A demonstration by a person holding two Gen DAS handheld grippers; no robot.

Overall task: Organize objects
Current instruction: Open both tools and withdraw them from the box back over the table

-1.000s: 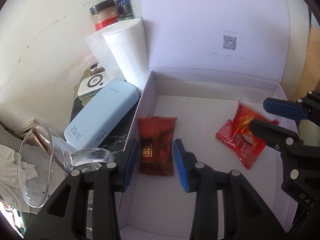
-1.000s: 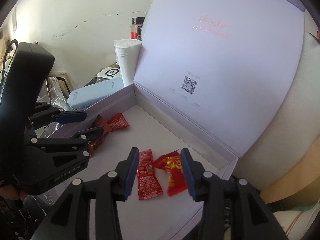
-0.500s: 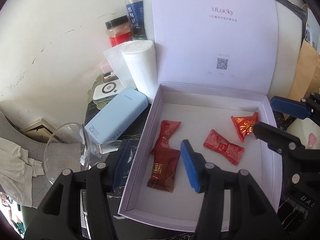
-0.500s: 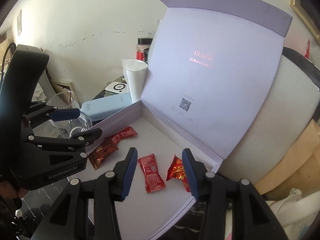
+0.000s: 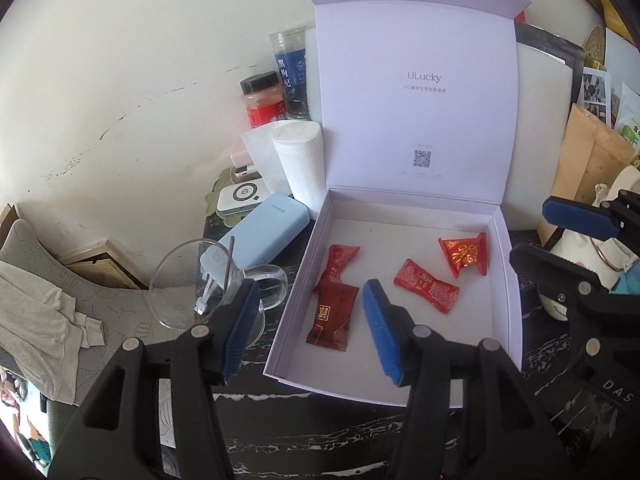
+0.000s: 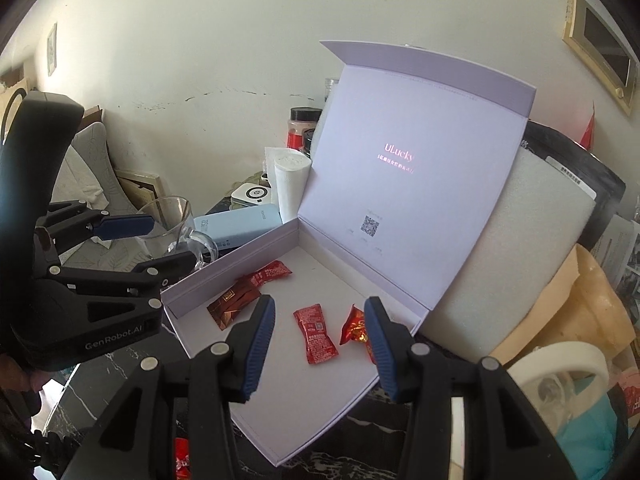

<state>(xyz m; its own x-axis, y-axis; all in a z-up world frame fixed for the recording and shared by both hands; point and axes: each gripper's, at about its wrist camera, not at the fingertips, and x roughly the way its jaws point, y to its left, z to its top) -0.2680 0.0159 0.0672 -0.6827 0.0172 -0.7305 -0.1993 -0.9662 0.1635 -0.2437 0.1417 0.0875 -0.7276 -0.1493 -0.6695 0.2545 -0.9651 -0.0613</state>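
Note:
An open lilac box lies on the dark marble table with its lid standing up. Inside lie several wrapped candies: a dark red one, a red one behind it, a bright red flat one and a red-and-gold one. My left gripper is open and empty above the box's front left corner. My right gripper is open and empty above the box's right side.
Left of the box stand a glass mug, a light blue power bank, a white power bank, a white tissue roll and two jars. A white foam block and brown paper bag are behind and right.
Both grippers have pulled back and up out of the box, open and empty. The candies stay in the box; more of the table and lid shows.

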